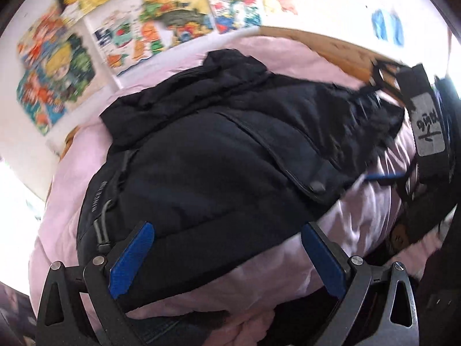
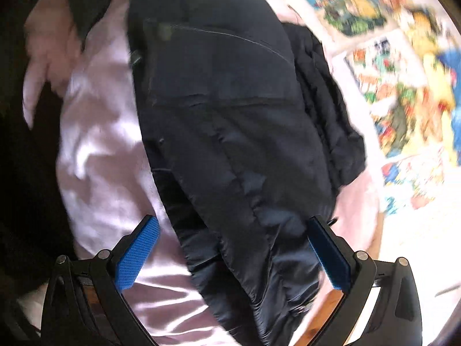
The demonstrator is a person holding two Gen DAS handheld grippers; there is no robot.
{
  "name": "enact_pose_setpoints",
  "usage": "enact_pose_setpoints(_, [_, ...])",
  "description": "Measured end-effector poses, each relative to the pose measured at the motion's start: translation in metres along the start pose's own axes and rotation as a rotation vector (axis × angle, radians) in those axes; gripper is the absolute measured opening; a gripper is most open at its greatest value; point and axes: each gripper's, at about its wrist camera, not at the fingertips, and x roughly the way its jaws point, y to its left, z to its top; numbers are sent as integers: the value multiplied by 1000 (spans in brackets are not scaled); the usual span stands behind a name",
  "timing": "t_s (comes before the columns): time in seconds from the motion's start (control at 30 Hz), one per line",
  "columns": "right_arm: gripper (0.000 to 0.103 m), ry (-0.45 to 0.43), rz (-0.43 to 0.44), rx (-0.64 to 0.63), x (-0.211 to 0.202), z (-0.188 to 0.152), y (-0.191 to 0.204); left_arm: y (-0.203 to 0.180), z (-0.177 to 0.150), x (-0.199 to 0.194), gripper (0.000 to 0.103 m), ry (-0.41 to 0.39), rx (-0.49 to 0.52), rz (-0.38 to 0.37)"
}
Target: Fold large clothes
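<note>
A dark navy padded jacket (image 1: 219, 155) lies folded in a bulky heap on a pale pink bed cover (image 1: 357, 216). My left gripper (image 1: 227, 230) is open, its blue pads wide apart just above the jacket's near edge, holding nothing. The other gripper (image 1: 426, 132) shows at the right edge of the left wrist view, beside the jacket's far end. In the right wrist view the jacket (image 2: 230, 121) runs from top to bottom over the pink cover (image 2: 106, 150). My right gripper (image 2: 233, 227) is open, its pads on either side of the jacket's near end, not closed on it.
Colourful cartoon posters (image 1: 149, 28) cover the white wall behind the bed and also show in the right wrist view (image 2: 403, 80). A wooden bed frame (image 1: 345, 54) curves along the far side. Dark clothing (image 2: 26, 201) fills the left edge.
</note>
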Motion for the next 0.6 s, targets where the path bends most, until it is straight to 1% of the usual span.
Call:
enact_pose_setpoints(0.13, [100,-29,-129,-119,-6,5,19,-14,-2,3,103,24,67,2])
enact_pose_setpoints(0.23, [100,-24,-199,-199,-10,11,31,-21,-4,6,103,45,95,3])
enact_pose_setpoints(0.3, [99,-17,-229,-240,-9,13,39,-22,-5,6,103,50,104,7])
enact_pose_setpoints(0.33, [92,-8,-241,-252,-9,15,42,-22,-5,6,103,51,106,7])
enact_pose_setpoints(0.37, [82,2,-244,-253,-10,16,44,-22,-5,6,103,50,106,7])
enact_pose_setpoints(0.4, [77,13,-243,-247,-9,18,44,-21,-5,6,103,49,103,4])
enact_pose_setpoints(0.47, [56,26,-243,-224,-9,20,39,-20,-5,5,103,50,100,2])
enact_pose_setpoints(0.5, [51,23,-244,-210,-10,21,37,-20,-6,5,103,51,99,3])
enact_pose_setpoints(0.57, [35,6,-234,-171,-14,21,28,-19,-5,5,103,52,100,2])
enact_pose_setpoints(0.6, [33,-3,-220,-140,-18,23,22,-19,-5,5,103,51,102,0])
